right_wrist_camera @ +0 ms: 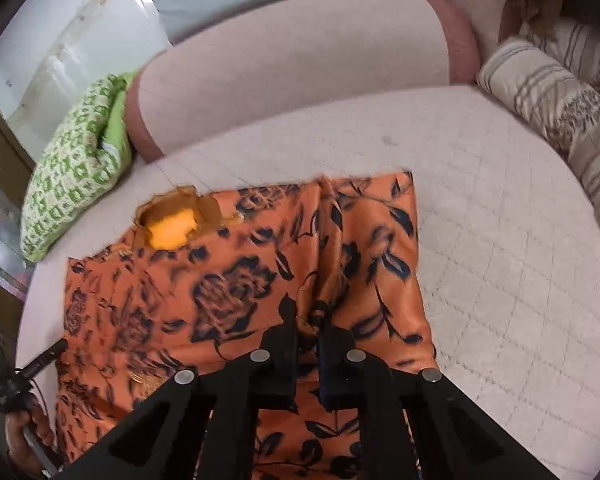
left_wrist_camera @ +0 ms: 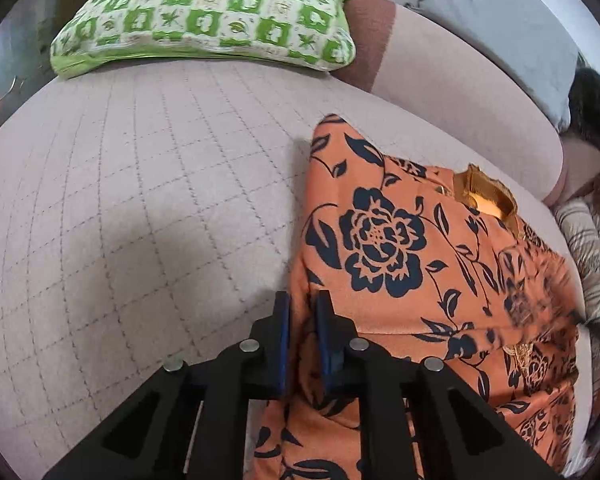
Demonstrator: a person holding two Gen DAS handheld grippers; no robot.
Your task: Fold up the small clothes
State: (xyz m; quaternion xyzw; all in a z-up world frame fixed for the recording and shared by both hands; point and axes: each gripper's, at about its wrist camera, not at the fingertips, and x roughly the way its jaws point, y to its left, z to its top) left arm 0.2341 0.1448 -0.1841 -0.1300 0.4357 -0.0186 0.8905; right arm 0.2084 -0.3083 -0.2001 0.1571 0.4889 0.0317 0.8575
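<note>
While the orange garment (left_wrist_camera: 420,264) with dark flowers lies flat on my quilted pink sofa seat (left_wrist_camera: 140,200), I see its gold collar (left_wrist_camera: 484,192) at the far edge. My left gripper (left_wrist_camera: 302,312) pinches its left edge. My right gripper (right_wrist_camera: 306,328) pinches a raised fold. A green pillow (left_wrist_camera: 204,12) sits far left, a striped cushion (right_wrist_camera: 560,120) far right.

An orange top (right_wrist_camera: 236,292) with dark blue flowers lies partly folded, collar at upper left, across the frame's lower middle
</note>
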